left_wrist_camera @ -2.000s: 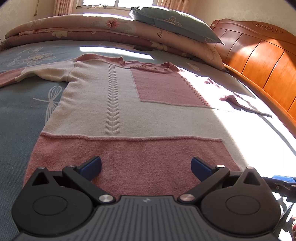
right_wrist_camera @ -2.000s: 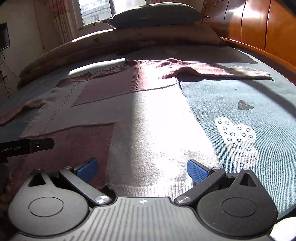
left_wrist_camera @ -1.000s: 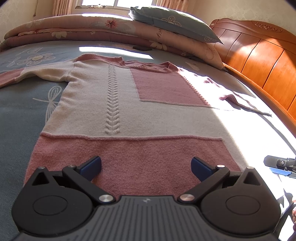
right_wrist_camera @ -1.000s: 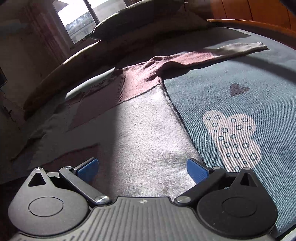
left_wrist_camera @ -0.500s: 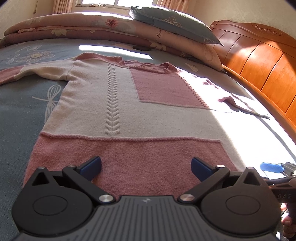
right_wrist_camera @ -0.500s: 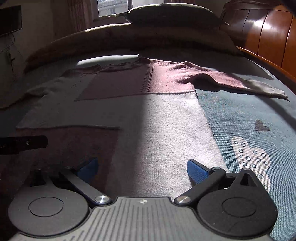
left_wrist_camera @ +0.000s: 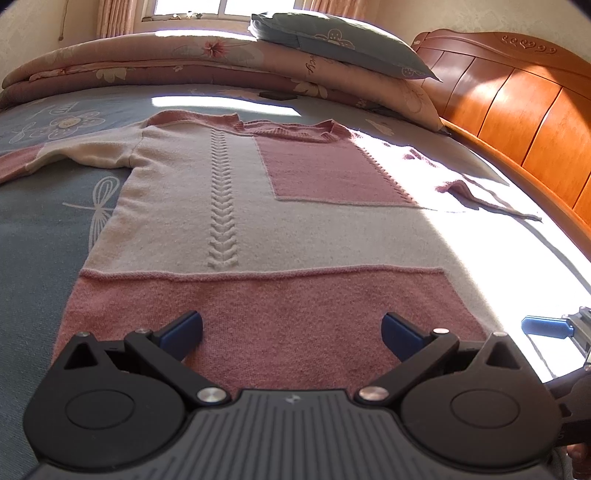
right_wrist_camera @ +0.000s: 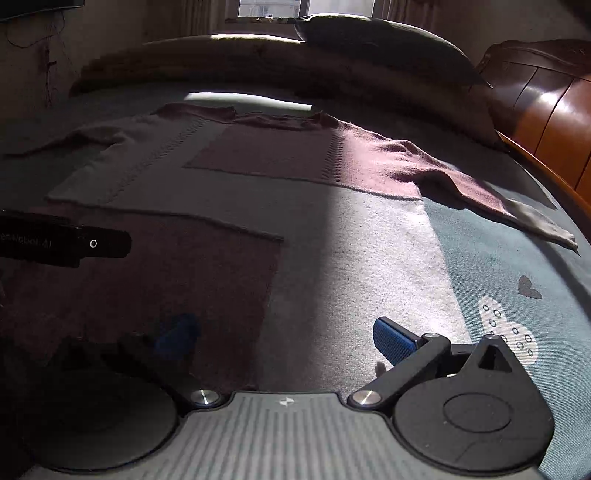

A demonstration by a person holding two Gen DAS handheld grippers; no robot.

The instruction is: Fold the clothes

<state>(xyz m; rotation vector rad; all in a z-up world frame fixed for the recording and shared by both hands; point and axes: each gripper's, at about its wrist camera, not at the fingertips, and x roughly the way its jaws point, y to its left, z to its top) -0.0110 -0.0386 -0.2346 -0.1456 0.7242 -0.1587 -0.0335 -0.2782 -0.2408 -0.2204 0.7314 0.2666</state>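
A pink and cream knit sweater [left_wrist_camera: 258, 221] lies flat on the bed, front up, both sleeves spread to the sides. My left gripper [left_wrist_camera: 291, 332] hovers open over the pink hem band, nothing between its blue pads. In the right wrist view the same sweater [right_wrist_camera: 314, 229] is half in shadow, and my right gripper [right_wrist_camera: 284, 339] stands open over the cream lower right part near the hem. The right gripper's blue tip [left_wrist_camera: 543, 326] shows at the left view's right edge. The left gripper's black body [right_wrist_camera: 66, 243] juts in from the left of the right wrist view.
A blue patterned bedsheet [left_wrist_camera: 44, 229] covers the bed. Folded quilts [left_wrist_camera: 184, 62] and a pillow [left_wrist_camera: 340, 40] are stacked at the far end. An orange wooden headboard [left_wrist_camera: 524, 110] runs along the right side. A window [left_wrist_camera: 221, 7] lets in strong sunlight.
The right gripper swung its view around, tilting and turning back leftward toward the sweater's centre. The left gripper stayed nearly still over the hem. Both stayed open.
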